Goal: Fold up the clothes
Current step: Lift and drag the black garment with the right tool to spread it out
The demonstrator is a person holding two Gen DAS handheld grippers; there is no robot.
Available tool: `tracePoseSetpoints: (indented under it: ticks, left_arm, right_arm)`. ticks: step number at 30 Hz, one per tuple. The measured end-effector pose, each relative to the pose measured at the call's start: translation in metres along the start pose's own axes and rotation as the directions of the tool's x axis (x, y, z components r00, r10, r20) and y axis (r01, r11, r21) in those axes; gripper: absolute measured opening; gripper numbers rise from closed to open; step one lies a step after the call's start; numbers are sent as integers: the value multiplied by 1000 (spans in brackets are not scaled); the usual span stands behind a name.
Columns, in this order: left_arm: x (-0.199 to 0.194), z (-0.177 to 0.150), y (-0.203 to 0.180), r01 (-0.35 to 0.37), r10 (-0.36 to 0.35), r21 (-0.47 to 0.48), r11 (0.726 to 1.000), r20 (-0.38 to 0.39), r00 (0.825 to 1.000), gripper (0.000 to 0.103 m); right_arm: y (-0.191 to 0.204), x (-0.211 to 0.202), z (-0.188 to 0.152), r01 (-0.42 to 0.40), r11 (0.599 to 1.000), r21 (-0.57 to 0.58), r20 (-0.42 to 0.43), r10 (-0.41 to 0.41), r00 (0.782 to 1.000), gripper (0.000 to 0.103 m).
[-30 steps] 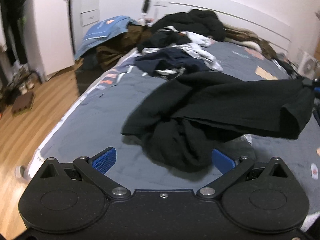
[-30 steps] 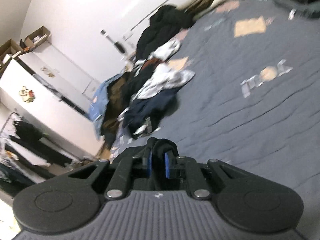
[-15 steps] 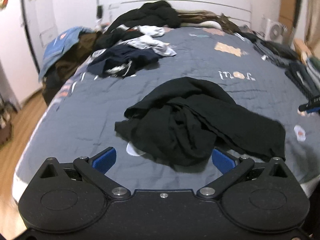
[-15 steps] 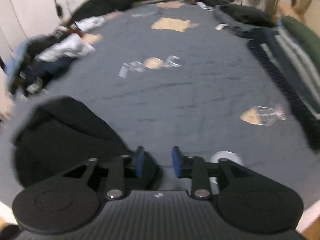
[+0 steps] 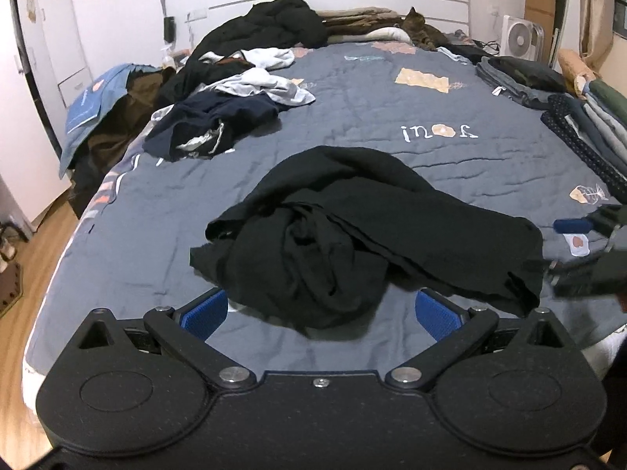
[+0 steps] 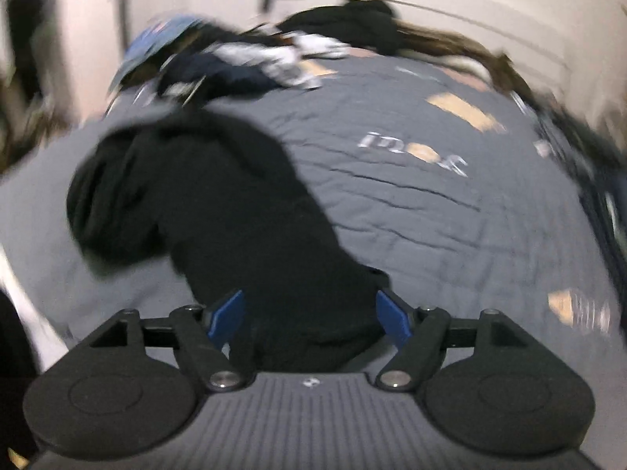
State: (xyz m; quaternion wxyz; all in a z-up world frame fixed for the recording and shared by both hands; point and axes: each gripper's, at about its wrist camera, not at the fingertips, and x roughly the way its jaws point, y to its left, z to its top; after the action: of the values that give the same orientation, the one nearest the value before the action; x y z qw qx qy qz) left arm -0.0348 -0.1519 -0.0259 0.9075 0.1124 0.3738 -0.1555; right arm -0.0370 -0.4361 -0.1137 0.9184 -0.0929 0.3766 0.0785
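Observation:
A black garment (image 5: 352,235) lies crumpled in a heap on the grey bedspread (image 5: 372,94), with one long part stretched out to the right. My left gripper (image 5: 319,313) hangs open just in front of the heap, and its blue pads stand wide on either side of the near edge without touching it. In the blurred right wrist view the same black garment (image 6: 219,211) fills the foreground. My right gripper (image 6: 309,317) is low over the garment's right end. Its jaws are opening, with cloth between them that the pads do not press.
A pile of unfolded clothes (image 5: 219,117) covers the back left of the bed. Folded stacks (image 5: 588,117) line the right edge. A cat (image 5: 421,31) lies by the headboard, and a fan (image 5: 521,41) stands beyond. A wooden floor (image 5: 35,258) and wardrobe are on the left.
My right gripper has let go of the black garment, opened, rolled and sunk towards the bed. The garment's lifted end has dropped flat. The left view has swung to face the headboard.

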Motion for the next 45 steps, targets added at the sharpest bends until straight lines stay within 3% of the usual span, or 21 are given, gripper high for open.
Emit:
tracePoseSetpoints:
  ticks: [3, 7, 10, 13, 17, 23, 28, 31, 34, 36, 38, 41, 45]
  left_arm:
    - [2, -2, -6, -30, 30, 24, 999, -17, 999, 103]
    - [6, -3, -12, -23, 24, 29, 999, -21, 999, 103]
    - [10, -5, -31, -111, 109, 161, 981, 26, 994, 103]
    - [17, -6, -46, -165, 155, 261, 951, 59, 986, 103]
    - [28, -6, -49, -128, 121, 287, 949, 42, 992, 103]
    - [51, 5, -44, -196, 215, 319, 927, -23, 976, 103]
    - [61, 30, -17, -142, 166, 252, 957, -79, 983, 103]
    - [66, 51, -4, -75, 100, 237, 969, -94, 991, 103]
    - [73, 63, -4, -47, 69, 313, 949, -61, 996, 102]
    - [81, 66, -7, -82, 94, 384, 919, -12, 996, 101]
    - [93, 69, -7, -69, 83, 399, 914, -16, 996, 84]
    - [111, 70, -7, -19, 40, 413, 910, -43, 998, 79]
    - [128, 61, -19, -18, 43, 522, 853, -36, 998, 79]
  right_arm:
    - [18, 16, -4, 5, 987, -159, -31, -10, 999, 74]
    - [25, 25, -14, 27, 971, -236, -48, -40, 998, 74]
    - [28, 34, -22, 45, 961, -273, -52, -62, 997, 74]
    - [20, 35, -30, 38, 979, -201, -14, -42, 999, 74]
    - [14, 36, -38, 33, 993, -110, 38, -29, 999, 74]
    - [8, 35, -39, 10, 997, -77, 48, -6, 999, 75]
    - [6, 37, -38, -10, 998, -60, 44, 13, 999, 75]
    - [4, 36, -39, -24, 999, -45, 46, 27, 999, 75]
    - [4, 32, -37, -35, 998, -53, 53, 38, 998, 75]
    - [3, 30, -37, -42, 998, -48, 59, 45, 997, 74]
    - [0, 28, -37, -53, 998, -30, 62, 55, 997, 74]
    - [-7, 28, -37, -69, 998, 5, 58, 69, 996, 74]
    - [-7, 30, -38, -83, 997, 2, 54, 83, 995, 74]
